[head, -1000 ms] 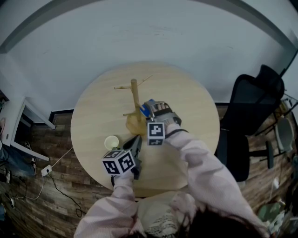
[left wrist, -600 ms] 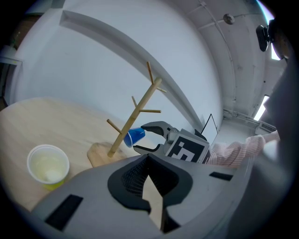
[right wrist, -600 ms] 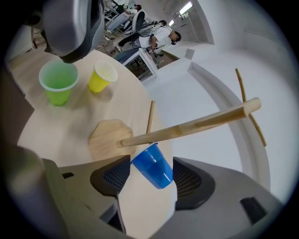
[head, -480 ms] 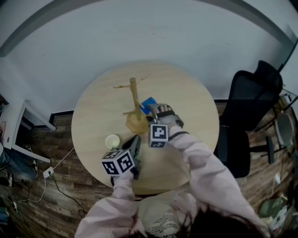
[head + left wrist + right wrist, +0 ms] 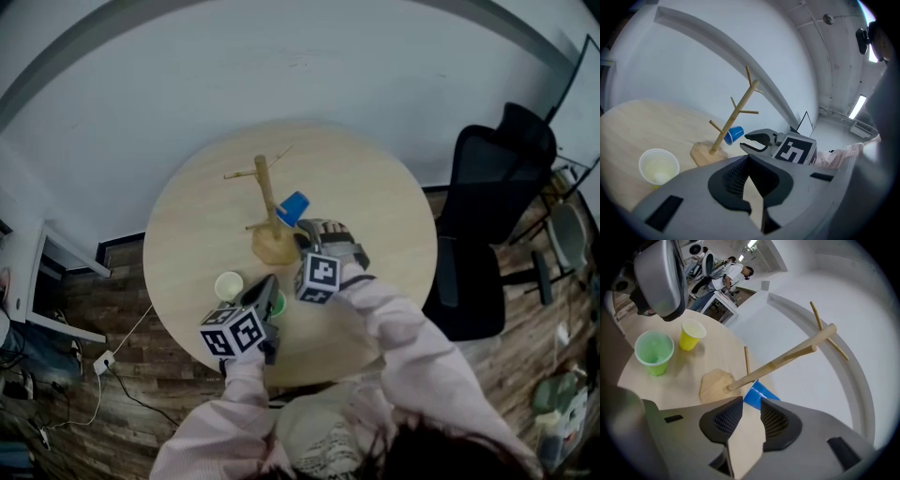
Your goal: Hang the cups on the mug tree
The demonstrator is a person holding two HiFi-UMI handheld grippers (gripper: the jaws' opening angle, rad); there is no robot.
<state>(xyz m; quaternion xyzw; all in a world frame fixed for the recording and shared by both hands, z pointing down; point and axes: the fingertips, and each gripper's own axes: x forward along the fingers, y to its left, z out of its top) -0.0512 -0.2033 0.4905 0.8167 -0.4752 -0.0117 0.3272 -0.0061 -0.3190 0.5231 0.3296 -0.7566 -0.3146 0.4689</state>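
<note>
- Blue plastic cup (image 5: 734,134) hangs low on the light wooden mug tree (image 5: 267,202), tilted, close against the upright trunk and clear of the tabletop.
- Wooden pegs higher on the tree are bare.
- Right gripper (image 5: 749,405) points at the blue cup, which sits just past its tips. Its jaws are closing, a gap shows between them, and nothing lies between the pads.
- Green plastic cup (image 5: 655,351) stands upright on the table near the tree's flat base, partly hidden by the left gripper in the head view.
- Pale yellow plastic cup (image 5: 228,285) stands upright just beside the green one, farther from the tree.
- Left gripper (image 5: 749,157) hovers over the near part of the table by these two cups. Its jaws are closed together at the tips and hold nothing.
- Round light wooden table (image 5: 375,206) carries the tree and the two standing cups.
- Pink sleeves (image 5: 403,328) cover both of the person's arms.
- Black office chair (image 5: 487,206) stands beside the table on a dark plank floor (image 5: 122,281).
</note>
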